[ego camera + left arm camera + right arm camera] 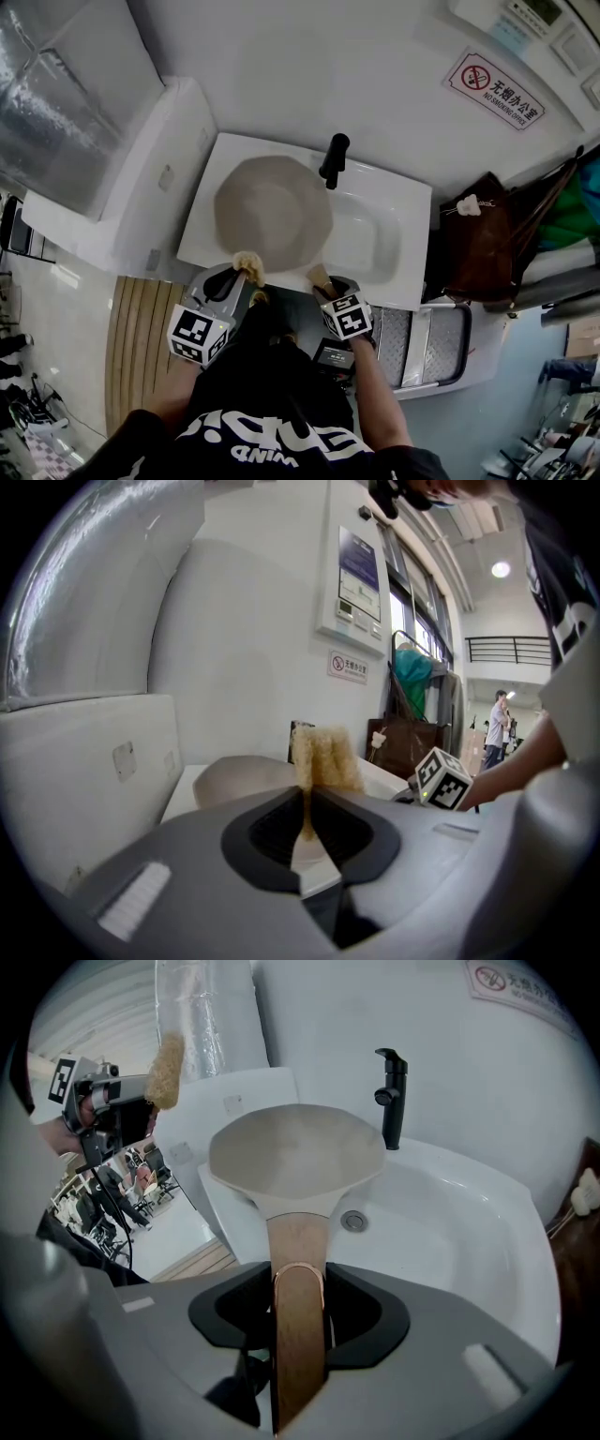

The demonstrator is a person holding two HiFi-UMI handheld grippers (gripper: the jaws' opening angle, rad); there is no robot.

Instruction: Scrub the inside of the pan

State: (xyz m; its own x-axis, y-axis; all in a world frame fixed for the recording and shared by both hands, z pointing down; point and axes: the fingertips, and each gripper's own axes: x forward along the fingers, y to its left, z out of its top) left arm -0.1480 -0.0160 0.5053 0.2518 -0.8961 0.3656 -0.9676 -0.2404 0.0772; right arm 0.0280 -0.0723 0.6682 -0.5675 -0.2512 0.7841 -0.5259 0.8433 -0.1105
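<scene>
At the near rim of the sink, between the jaws of your right gripper [300, 1299]: one brown wooden handle [300, 1358] with a copper-coloured band, clamped on both sides by the black pads.

Joined to that handle: one round, beige-grey pan [295, 1147], open side up. It lies over the left part of a white rectangular sink [459, 1241]. Its far edge is near the matte black tap [391, 1096] at the back rim.

Just right of the handle's root: one round metal drain [353, 1221].

In your left gripper [309, 810]: one tan fibrous scrubbing pad [325, 755], standing upright, the jaws closed on its lower edge. You hold it in the air off the pan's near-left side, not touching the pan.

On the white wall behind: one red-and-white no-smoking sign [494, 89].
</scene>
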